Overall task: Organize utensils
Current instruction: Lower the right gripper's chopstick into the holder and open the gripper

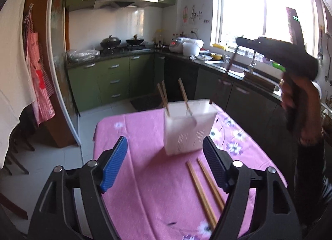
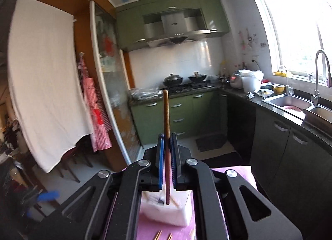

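Wooden chopstick point(image 2: 166, 127) clamped upright in the right tool point(image 2: 167, 156).

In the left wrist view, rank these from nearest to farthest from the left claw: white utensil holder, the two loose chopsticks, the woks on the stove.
1. The loose chopsticks, on the pink cloth beside the left claw's right finger.
2. The white utensil holder, mid-table ahead.
3. The woks, on the stove across the kitchen.

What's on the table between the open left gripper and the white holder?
Only bare pink tablecloth in the left wrist view. The left gripper faces the holder directly; two chopsticks lie off to the right.
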Available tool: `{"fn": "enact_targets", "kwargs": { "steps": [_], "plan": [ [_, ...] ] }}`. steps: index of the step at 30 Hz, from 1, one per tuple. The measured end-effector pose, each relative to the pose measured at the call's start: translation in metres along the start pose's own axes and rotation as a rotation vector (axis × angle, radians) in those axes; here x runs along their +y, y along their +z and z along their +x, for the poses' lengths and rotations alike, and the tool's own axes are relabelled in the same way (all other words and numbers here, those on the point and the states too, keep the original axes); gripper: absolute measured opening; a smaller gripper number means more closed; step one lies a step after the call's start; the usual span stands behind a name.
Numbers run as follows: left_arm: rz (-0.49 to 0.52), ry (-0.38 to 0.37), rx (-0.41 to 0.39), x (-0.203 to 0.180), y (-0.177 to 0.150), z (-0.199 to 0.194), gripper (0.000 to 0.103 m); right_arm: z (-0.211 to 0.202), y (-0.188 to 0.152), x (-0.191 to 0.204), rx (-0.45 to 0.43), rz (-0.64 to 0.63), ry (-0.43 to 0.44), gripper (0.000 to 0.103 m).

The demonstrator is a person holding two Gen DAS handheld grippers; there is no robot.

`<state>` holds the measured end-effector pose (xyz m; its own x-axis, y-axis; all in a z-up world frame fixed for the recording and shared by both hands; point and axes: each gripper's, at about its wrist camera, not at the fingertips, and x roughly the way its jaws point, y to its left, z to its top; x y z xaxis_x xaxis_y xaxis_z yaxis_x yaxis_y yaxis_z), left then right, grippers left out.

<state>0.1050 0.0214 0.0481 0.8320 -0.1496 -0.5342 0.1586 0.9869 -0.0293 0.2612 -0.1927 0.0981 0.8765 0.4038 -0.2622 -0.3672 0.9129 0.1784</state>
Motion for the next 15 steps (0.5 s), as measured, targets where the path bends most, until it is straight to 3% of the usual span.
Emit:
{"fn": "enact_targets", "kwargs": {
  "steps": [9, 11, 12, 15],
  "plan": [
    [0.001, -0.007, 0.066, 0.005, -0.022, 0.005, 0.073, 0.081, -0.037, -0.003, 0.175, -0.011, -0.068, 0.007],
    [0.009, -0.016, 0.070, 0.001, -0.021, 0.007, 0.073, 0.089, -0.045, -0.003, 0.197, -0.017, -0.064, 0.008],
    [0.012, -0.017, 0.070, -0.001, -0.020, 0.008, 0.073, 0.091, -0.047, -0.002, 0.206, -0.022, -0.064, 0.014],
    [0.020, -0.028, 0.082, -0.007, -0.020, 0.011, 0.073, 0.078, -0.046, 0.001, 0.180, -0.028, -0.063, 0.015]
  ]
}}
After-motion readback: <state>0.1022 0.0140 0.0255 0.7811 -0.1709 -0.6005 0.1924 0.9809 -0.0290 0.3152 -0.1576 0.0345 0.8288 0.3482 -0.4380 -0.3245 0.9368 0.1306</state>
